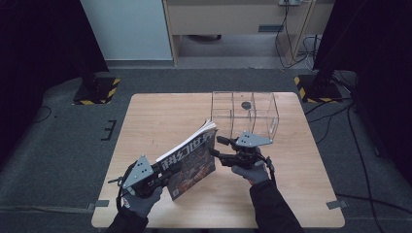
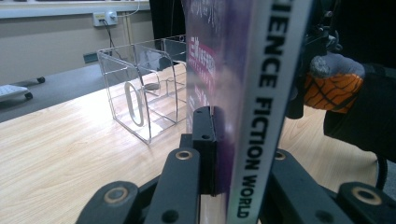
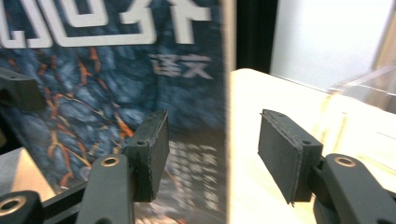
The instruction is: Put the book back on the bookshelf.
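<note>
A magazine with a dark blue and orange cover stands upright on its lower edge, tilted, over the wooden table. My left gripper is shut on its spine, which reads "SCIENCE FICTION WORLD" in the left gripper view. My right gripper is open at the magazine's right side. In the right gripper view the cover fills the left, and its free edge lies between the spread pads without being squeezed.
A clear acrylic box with an oval handle hole stands at the table's back right, just behind my right gripper; it also appears at the right. Bare tabletop spreads across the left and back. Dark carpet surrounds the table.
</note>
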